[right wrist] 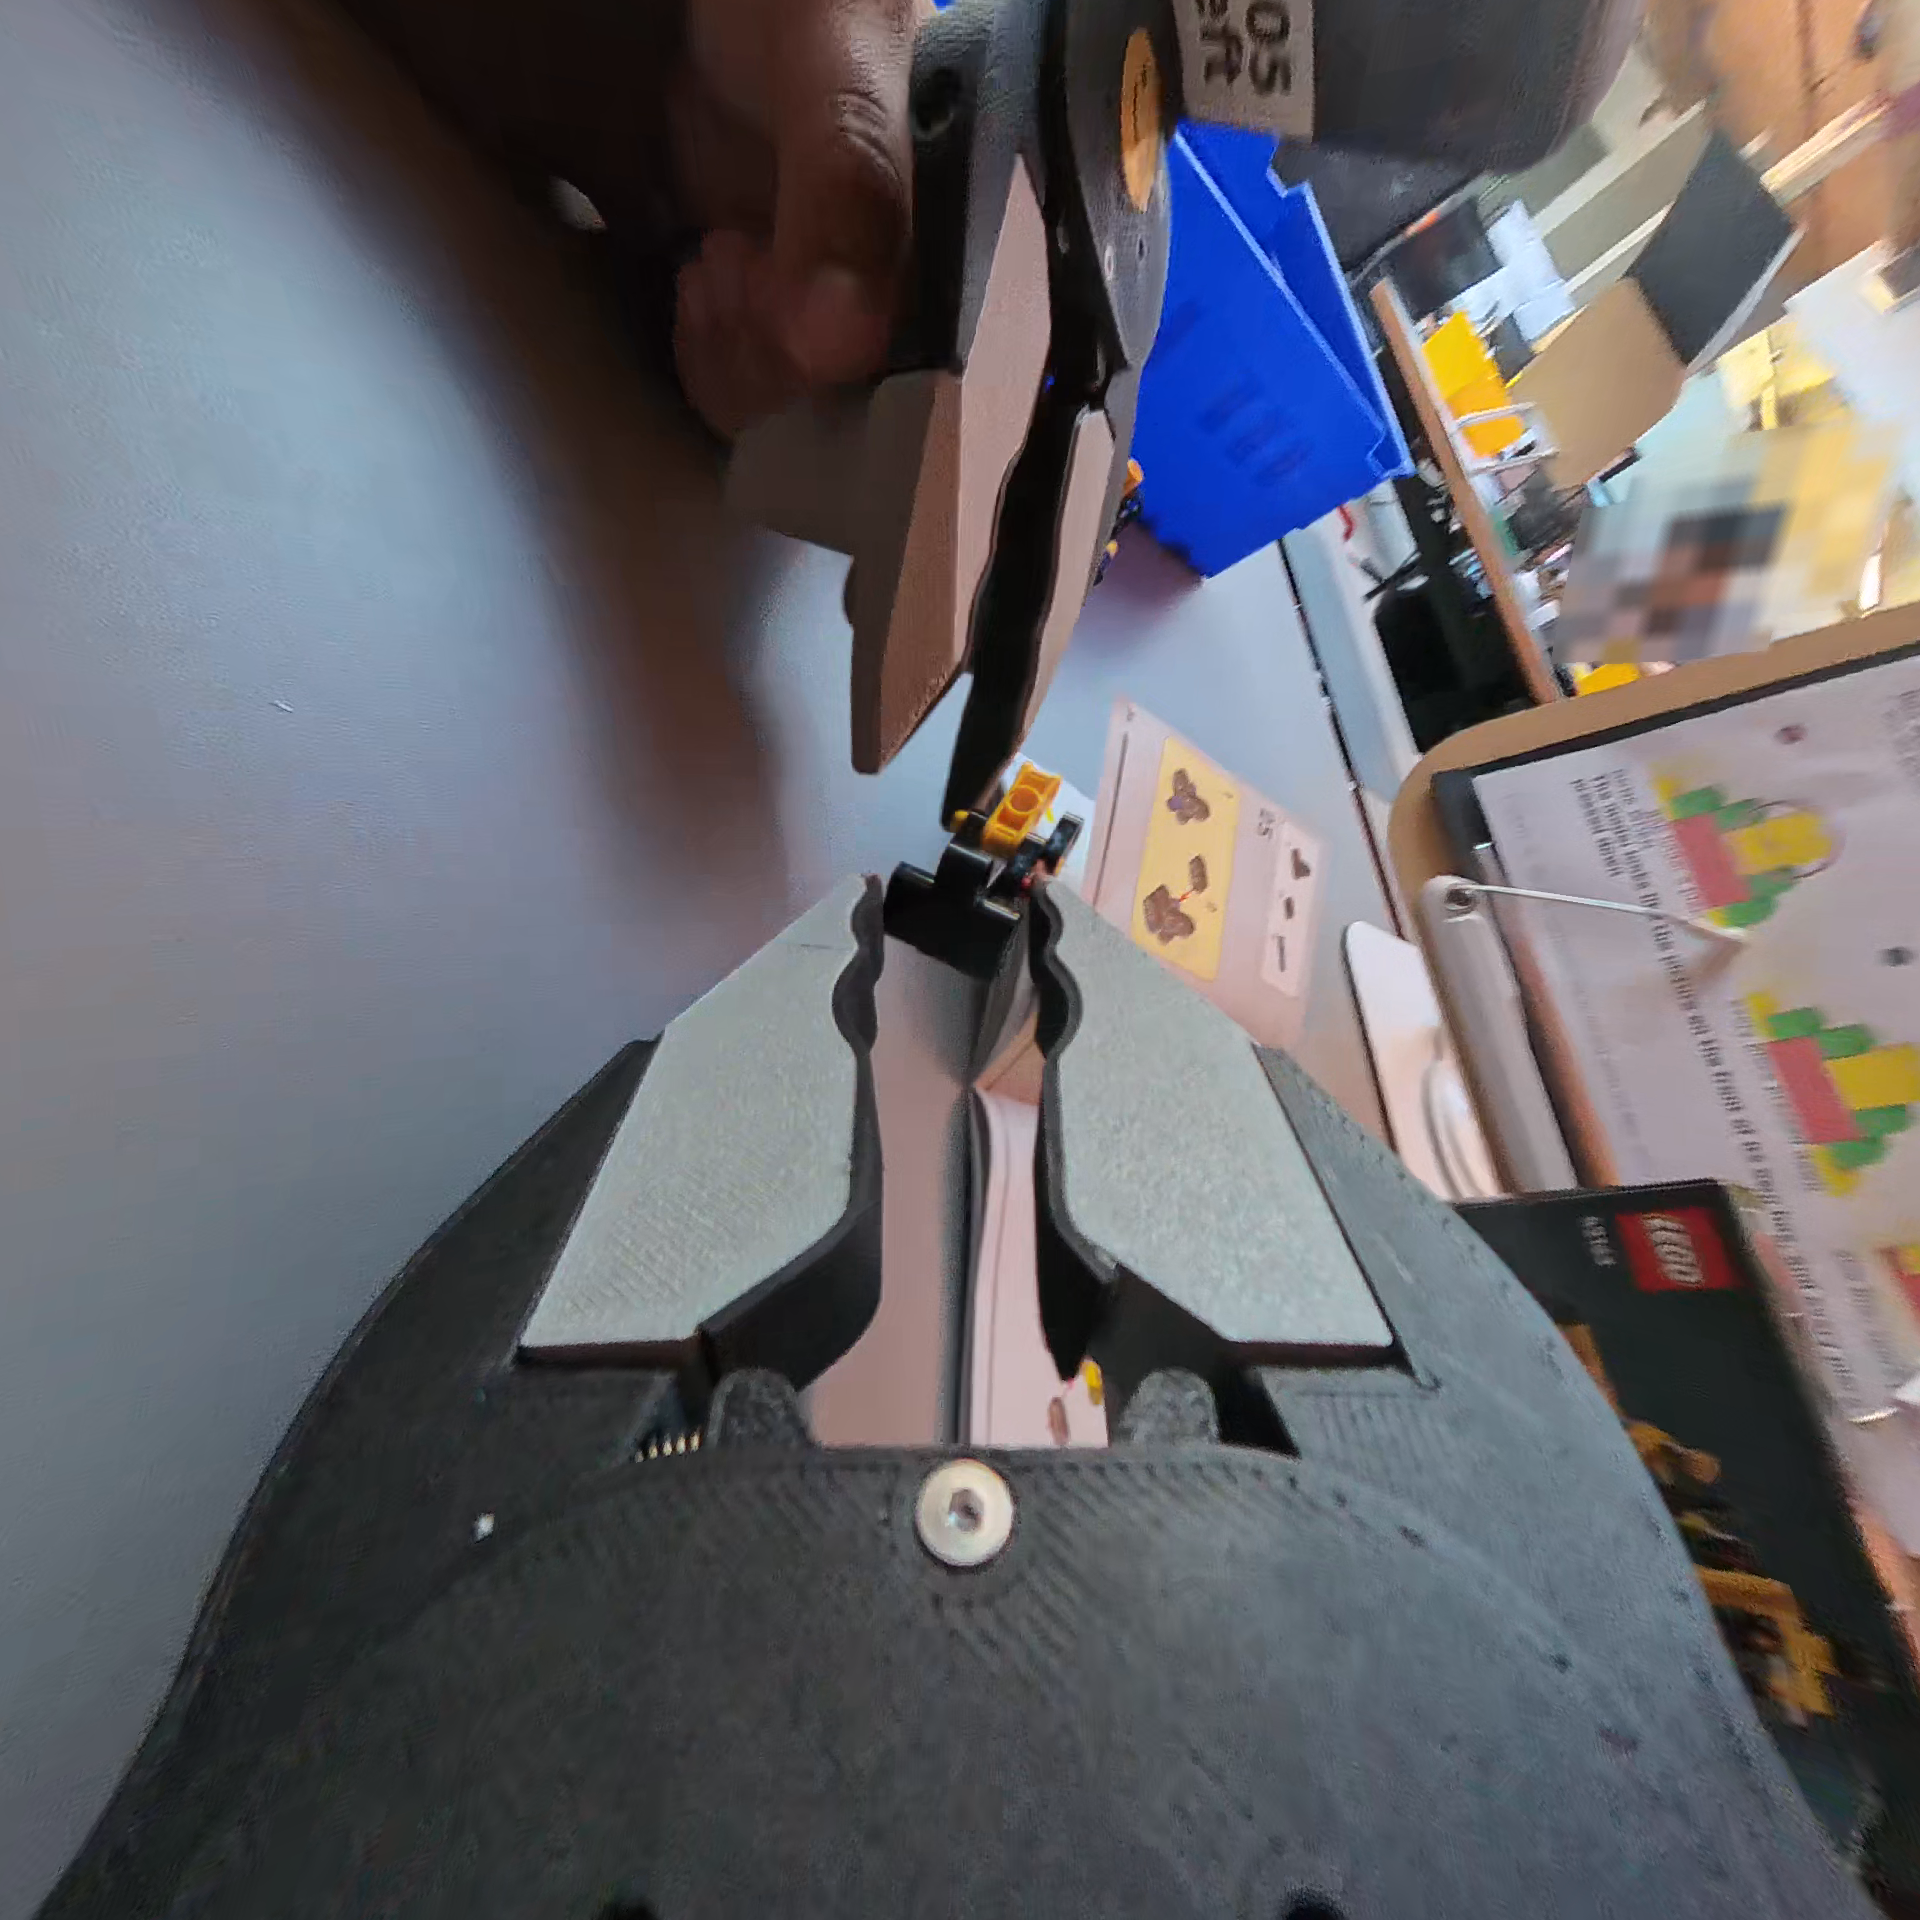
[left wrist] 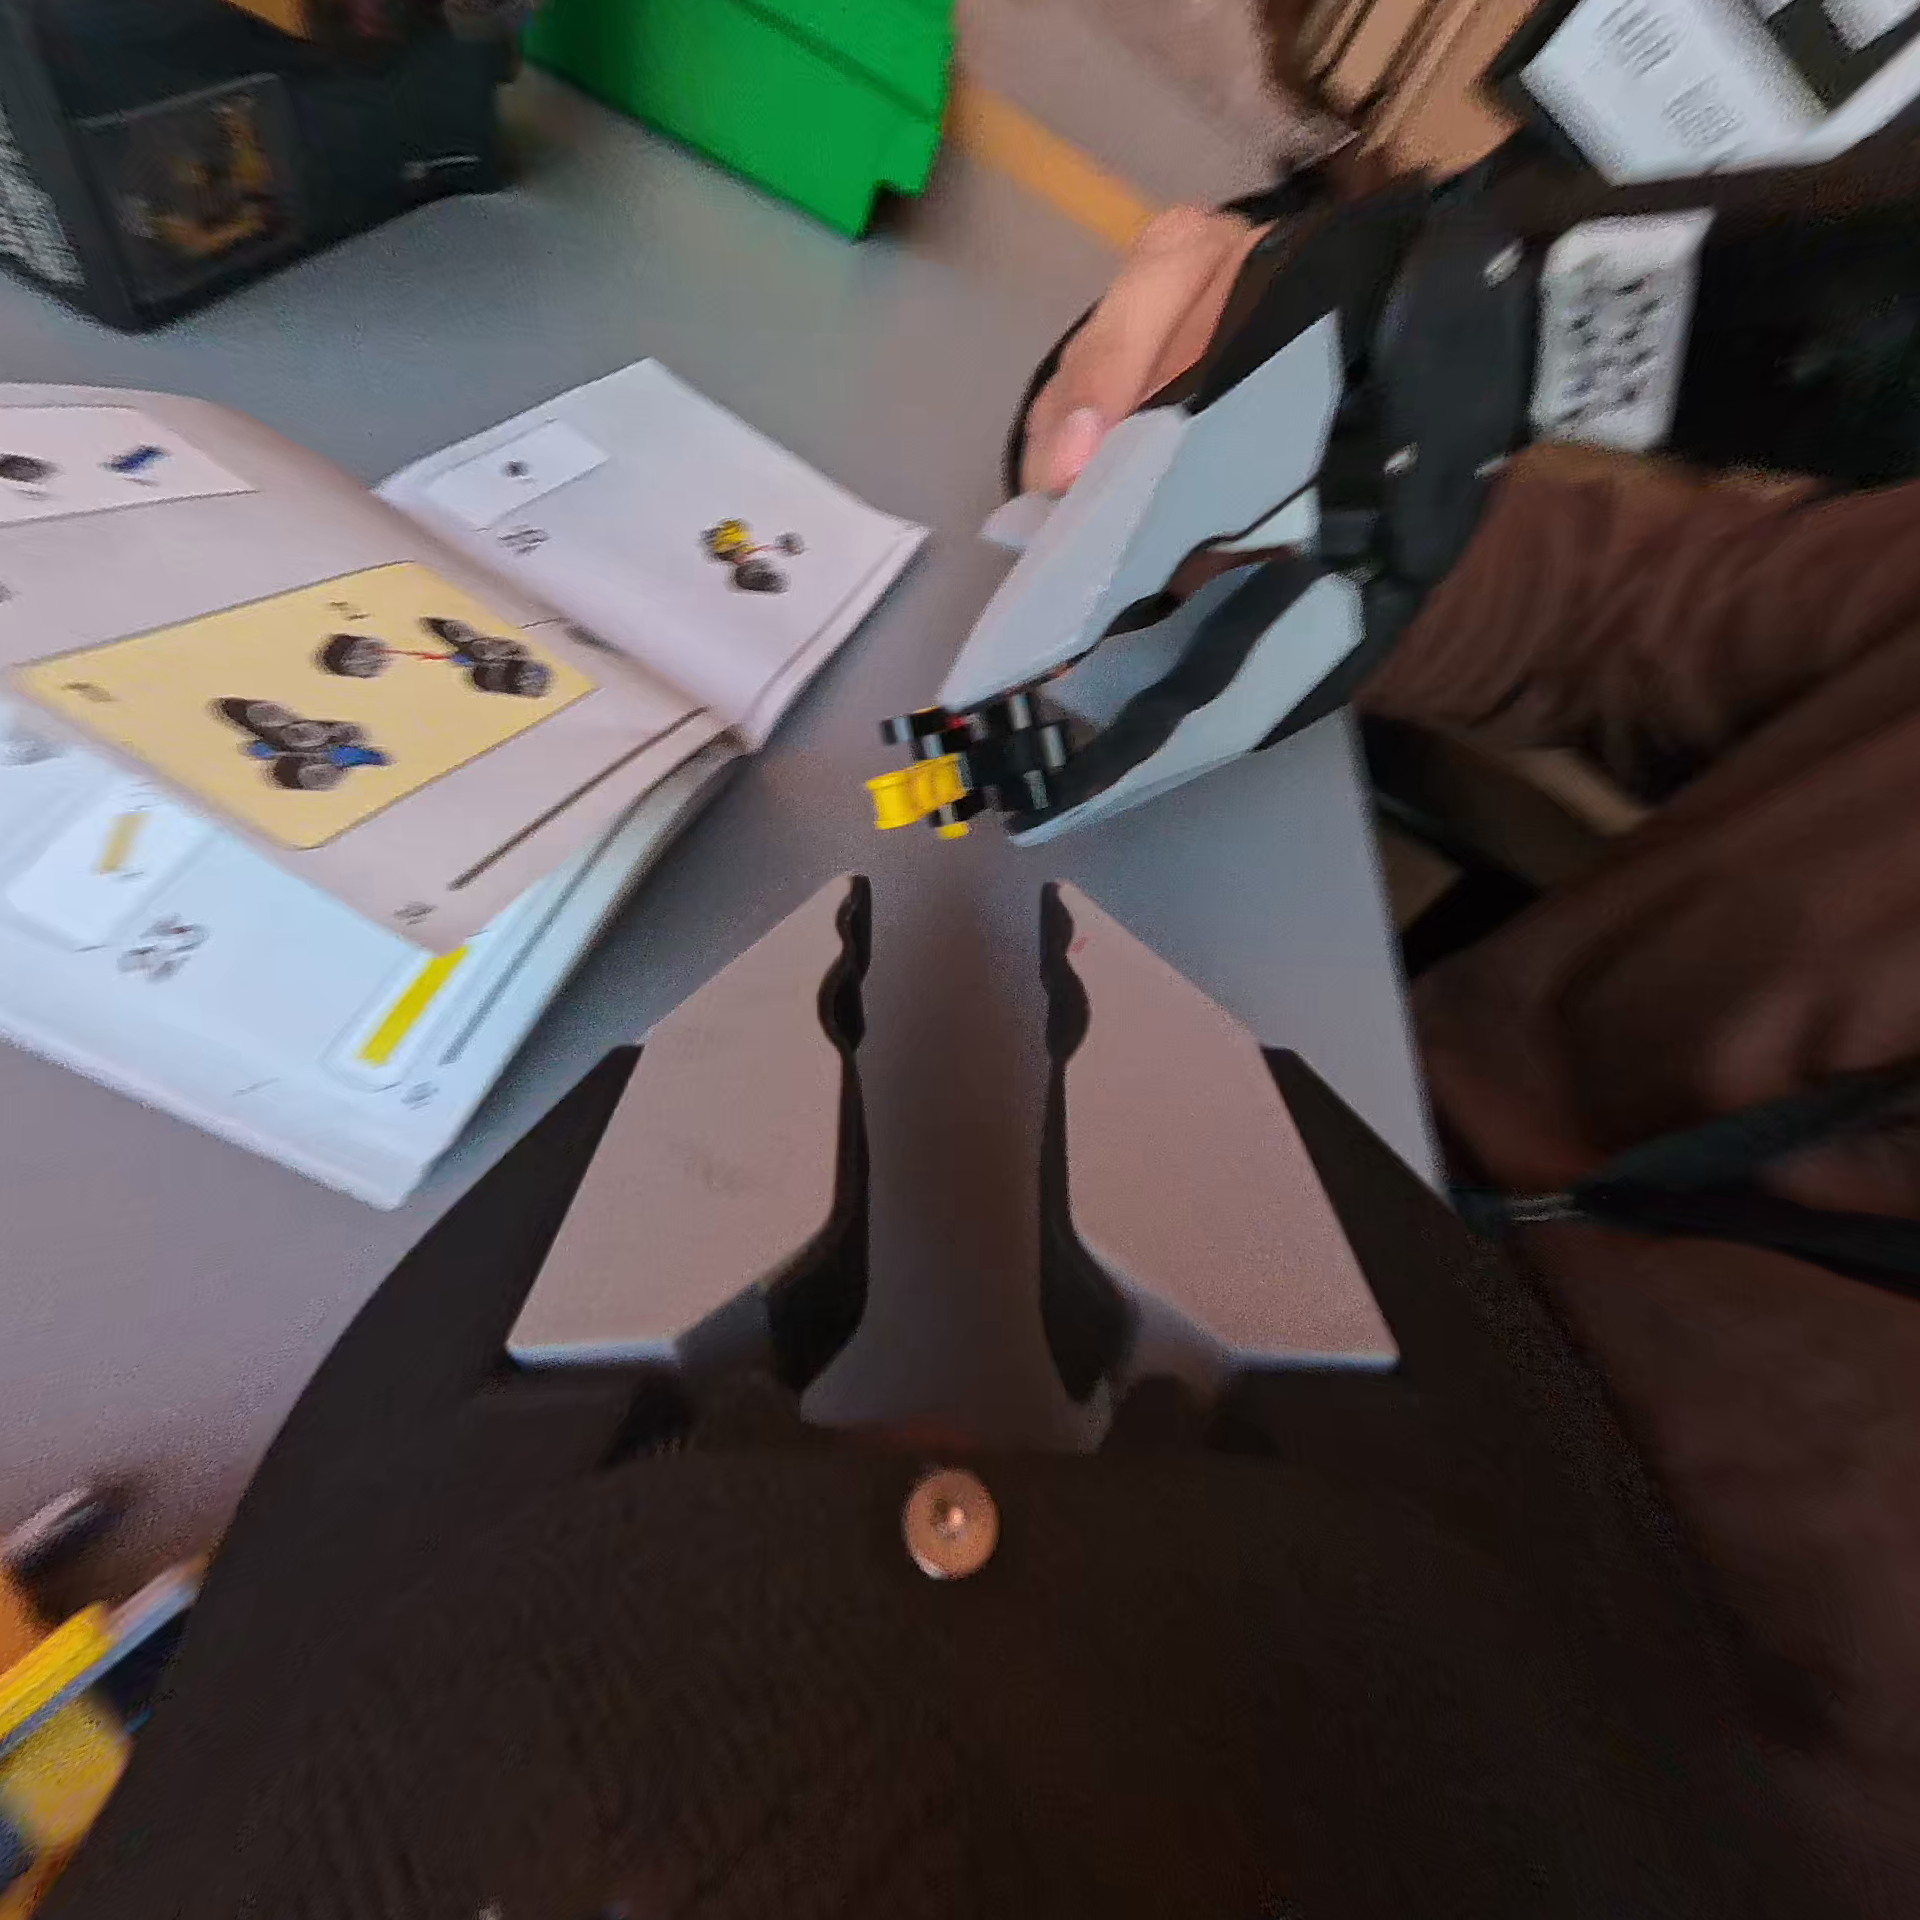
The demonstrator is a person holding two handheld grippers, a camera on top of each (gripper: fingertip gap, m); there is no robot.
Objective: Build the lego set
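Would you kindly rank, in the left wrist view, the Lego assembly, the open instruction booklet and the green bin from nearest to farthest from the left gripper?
1. The black-and-yellow Lego assembly, just ahead of the left gripper, pinched by the right gripper.
2. The open instruction booklet, on the table to the left.
3. The green bin, at the table's far end.

Two tools are in view, the left tool (left wrist: 951, 894) and the right tool (right wrist: 951, 894), and between them there is one small black-and-yellow lego assembly (right wrist: 971, 883). One open instruction booklet (left wrist: 343, 727) lies on the one grey desk (left wrist: 644, 291), along with one green bin (left wrist: 758, 94), one blue bin (right wrist: 1257, 395) and one black lego box (right wrist: 1704, 1382). One clipboard with a printed sheet (right wrist: 1714, 935) stands at the right, and one hand (left wrist: 1132, 332) shows on a tool.
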